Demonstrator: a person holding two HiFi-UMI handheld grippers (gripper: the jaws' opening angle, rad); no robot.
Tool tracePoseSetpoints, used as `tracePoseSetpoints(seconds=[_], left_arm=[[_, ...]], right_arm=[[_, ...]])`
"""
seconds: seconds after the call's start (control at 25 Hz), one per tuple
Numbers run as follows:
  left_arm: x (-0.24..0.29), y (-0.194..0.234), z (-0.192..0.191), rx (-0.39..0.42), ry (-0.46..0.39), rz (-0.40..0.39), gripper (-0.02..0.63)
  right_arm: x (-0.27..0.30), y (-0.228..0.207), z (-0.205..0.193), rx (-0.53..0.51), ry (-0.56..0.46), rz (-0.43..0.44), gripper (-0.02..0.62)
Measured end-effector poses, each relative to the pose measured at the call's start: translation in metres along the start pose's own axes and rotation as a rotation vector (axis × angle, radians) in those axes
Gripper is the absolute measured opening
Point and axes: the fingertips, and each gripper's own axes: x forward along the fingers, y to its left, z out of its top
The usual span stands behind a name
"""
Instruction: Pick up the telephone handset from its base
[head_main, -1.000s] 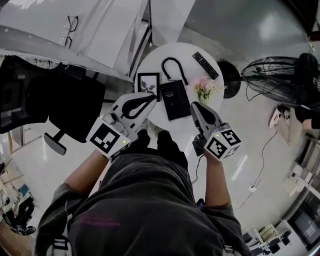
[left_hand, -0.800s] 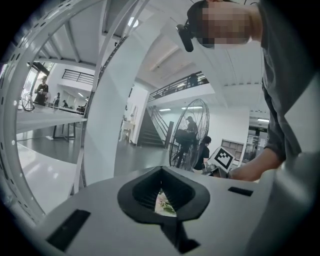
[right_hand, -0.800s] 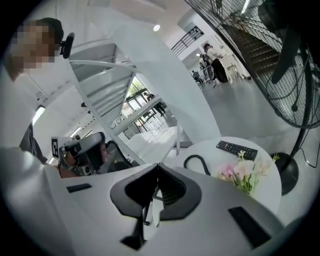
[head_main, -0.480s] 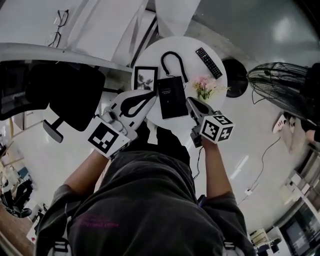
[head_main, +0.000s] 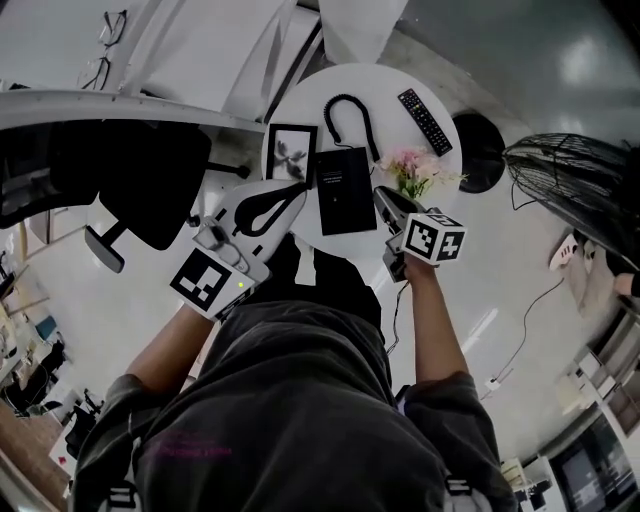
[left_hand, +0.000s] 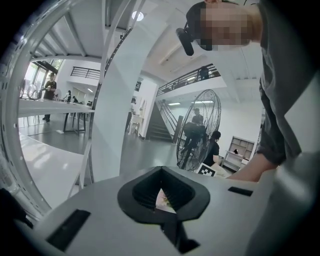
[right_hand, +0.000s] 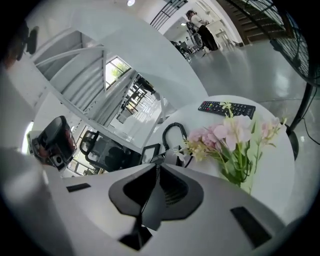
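Note:
A black telephone (head_main: 342, 190) with its handset on the base lies mid-table on the round white table (head_main: 385, 80); its coiled cord (head_main: 345, 115) loops behind it. My right gripper (head_main: 381, 196) hovers just right of the phone, in front of the pink flowers (head_main: 415, 175). In the right gripper view its jaws (right_hand: 157, 167) are opening, a thin slit between them and nothing in it. My left gripper (head_main: 302, 193) sits at the phone's left edge, below the picture frame (head_main: 290, 155); its tips (left_hand: 161, 170) meet and hold nothing.
A remote (head_main: 425, 122) lies at the table's far right. An office chair (head_main: 140, 190) stands left of the table, a large floor fan (head_main: 580, 190) to the right. The flowers (right_hand: 235, 137) stand close ahead of the right gripper.
The right gripper has dropped and come in closer to the phone's right side, tilting downward. The left gripper has sunk slightly at the phone's left.

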Motion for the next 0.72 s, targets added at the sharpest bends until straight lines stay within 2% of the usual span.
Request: tracePoseSetpoints(seconds=[0.48, 0.72], left_arm=[[-0.002, 0.003, -0.010, -0.015, 0.011, 0.018, 0.014], [-0.007, 0.008, -0.017, -0.027, 0.022, 0.029, 0.014]], right_arm=[[0.021, -0.013, -0.010, 0.118, 0.067, 0.046, 0.144], [0.035, -0.021, -0.020, 0.186, 0.116, 0.042, 0.149]])
